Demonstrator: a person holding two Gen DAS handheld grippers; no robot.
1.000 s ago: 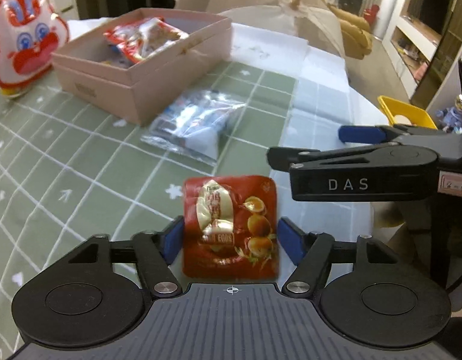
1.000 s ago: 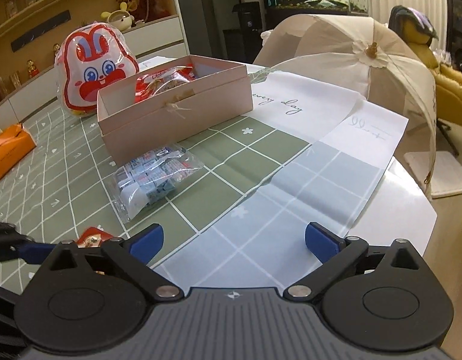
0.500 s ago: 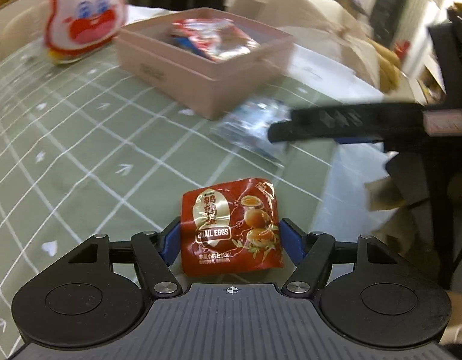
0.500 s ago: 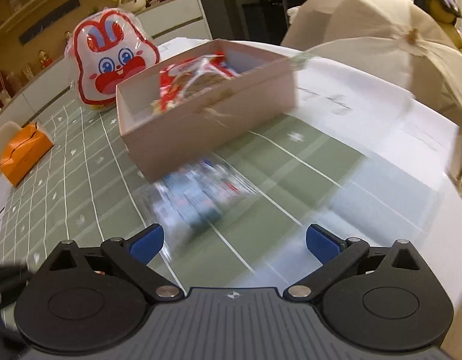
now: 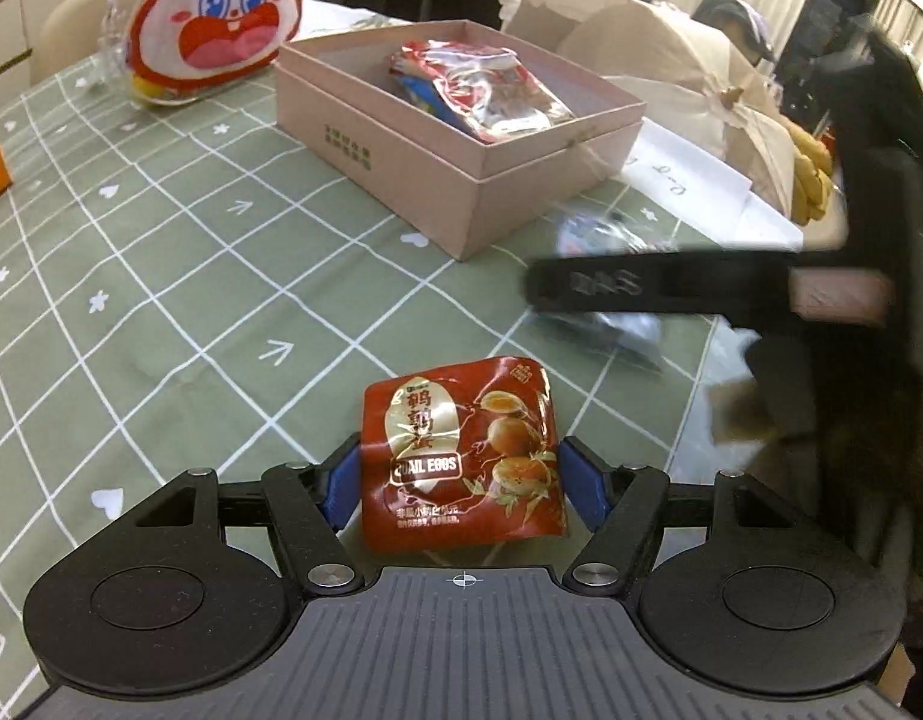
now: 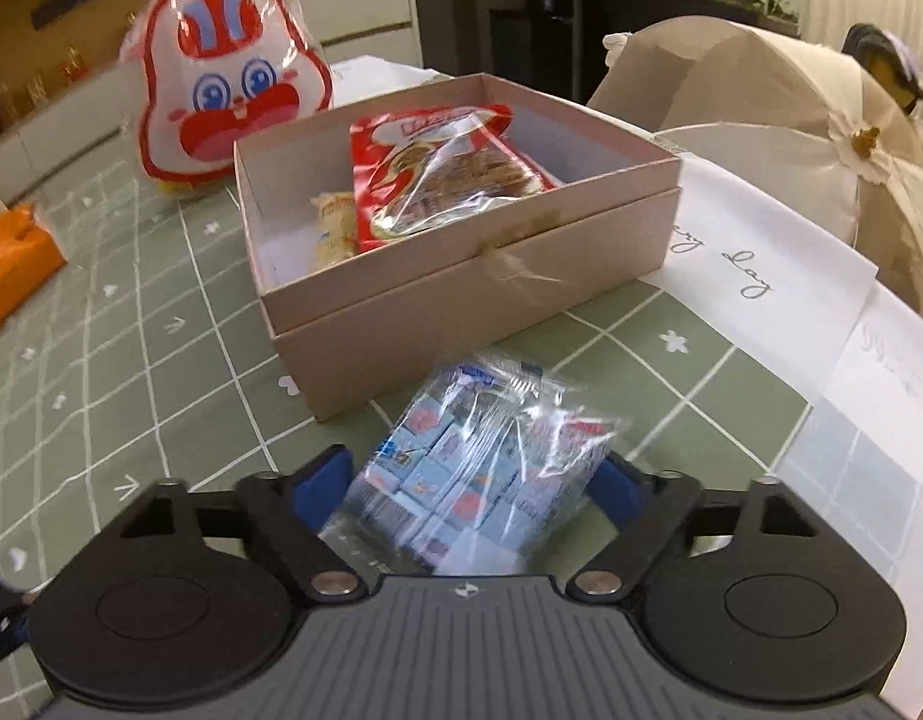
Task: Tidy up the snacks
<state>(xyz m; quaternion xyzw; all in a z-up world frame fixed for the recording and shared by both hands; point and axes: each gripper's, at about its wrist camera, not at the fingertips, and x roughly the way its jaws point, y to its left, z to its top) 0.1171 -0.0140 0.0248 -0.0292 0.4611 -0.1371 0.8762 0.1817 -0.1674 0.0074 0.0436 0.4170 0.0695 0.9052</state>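
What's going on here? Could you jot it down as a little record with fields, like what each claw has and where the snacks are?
Left gripper: closed on the red quail-egg packet
Right gripper: around the clear bag of small blue packs; grip uncertain
Pink box: open, on the table
In box: red-and-clear snack bag, pale yellow packet
Behind box: rabbit-face bag
Table cover: green grid tablecloth
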